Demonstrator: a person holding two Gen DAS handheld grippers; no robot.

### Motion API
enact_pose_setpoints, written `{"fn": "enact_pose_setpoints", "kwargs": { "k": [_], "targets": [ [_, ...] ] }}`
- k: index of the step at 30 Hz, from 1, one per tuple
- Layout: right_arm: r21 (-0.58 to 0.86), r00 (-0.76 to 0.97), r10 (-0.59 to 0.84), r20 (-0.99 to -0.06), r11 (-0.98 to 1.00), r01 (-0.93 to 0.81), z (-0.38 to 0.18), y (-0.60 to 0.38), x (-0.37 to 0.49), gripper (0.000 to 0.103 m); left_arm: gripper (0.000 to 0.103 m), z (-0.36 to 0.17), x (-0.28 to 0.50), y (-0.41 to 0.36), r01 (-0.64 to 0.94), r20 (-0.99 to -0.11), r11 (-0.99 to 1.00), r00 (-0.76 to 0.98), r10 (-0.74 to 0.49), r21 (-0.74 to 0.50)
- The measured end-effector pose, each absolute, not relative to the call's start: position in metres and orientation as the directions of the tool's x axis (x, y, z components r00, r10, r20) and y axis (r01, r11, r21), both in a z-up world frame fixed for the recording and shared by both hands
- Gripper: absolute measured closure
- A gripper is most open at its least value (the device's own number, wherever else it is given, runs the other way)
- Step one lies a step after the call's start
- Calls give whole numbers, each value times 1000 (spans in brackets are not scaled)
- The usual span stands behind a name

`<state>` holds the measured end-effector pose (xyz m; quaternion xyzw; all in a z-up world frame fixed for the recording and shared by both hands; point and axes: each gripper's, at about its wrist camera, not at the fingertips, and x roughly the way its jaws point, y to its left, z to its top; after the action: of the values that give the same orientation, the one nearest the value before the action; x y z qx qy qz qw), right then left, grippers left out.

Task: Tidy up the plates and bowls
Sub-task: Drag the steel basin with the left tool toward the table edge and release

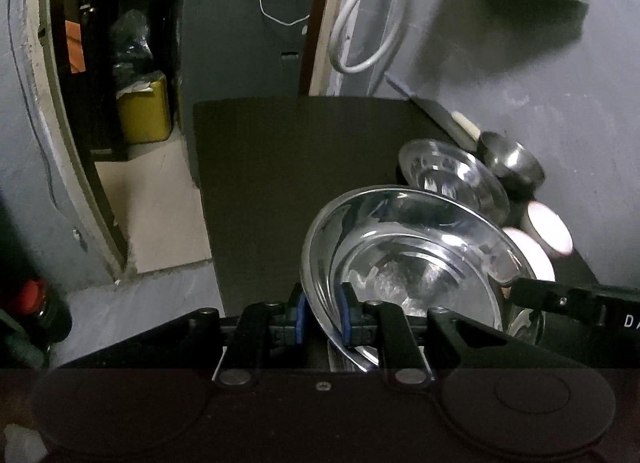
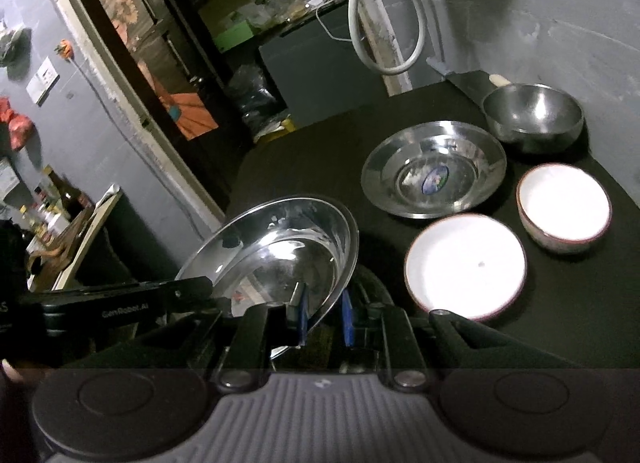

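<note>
Both grippers hold one steel plate (image 1: 404, 259) by opposite rims, tilted above the black table (image 1: 280, 167). My left gripper (image 1: 322, 315) is shut on its near rim. My right gripper (image 2: 324, 315) is shut on the other rim of the same plate (image 2: 280, 251); its arm shows in the left wrist view (image 1: 568, 299). A second steel plate (image 2: 434, 171) lies on the table behind. A steel bowl (image 2: 532, 117) stands at the back right. A white plate (image 2: 466, 267) and a white bowl (image 2: 564, 207) lie to the right.
The black table's (image 2: 304, 167) left edge drops to the floor by a doorway (image 1: 152, 199). A grey wall (image 2: 560, 23) runs behind the dishes, with a white cable loop (image 2: 384, 63). A knife-like tool (image 2: 476, 83) lies at the table's back.
</note>
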<state>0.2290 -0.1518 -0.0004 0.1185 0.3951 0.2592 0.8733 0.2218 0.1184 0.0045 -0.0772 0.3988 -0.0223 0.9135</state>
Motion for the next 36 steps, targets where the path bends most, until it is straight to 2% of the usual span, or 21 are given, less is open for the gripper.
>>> {"fn": "enact_pose_setpoints", "kwargs": {
  "k": [11, 36],
  "targets": [
    [403, 511, 535, -673, 844, -354, -12, -166, 206, 83, 84, -3, 197, 92, 1, -767, 996, 638, -69, -89],
    [300, 498, 467, -731, 875, -380, -14, -149, 201, 78, 79, -16, 208, 75, 22, -802, 1000, 598, -9, 5]
  ]
}}
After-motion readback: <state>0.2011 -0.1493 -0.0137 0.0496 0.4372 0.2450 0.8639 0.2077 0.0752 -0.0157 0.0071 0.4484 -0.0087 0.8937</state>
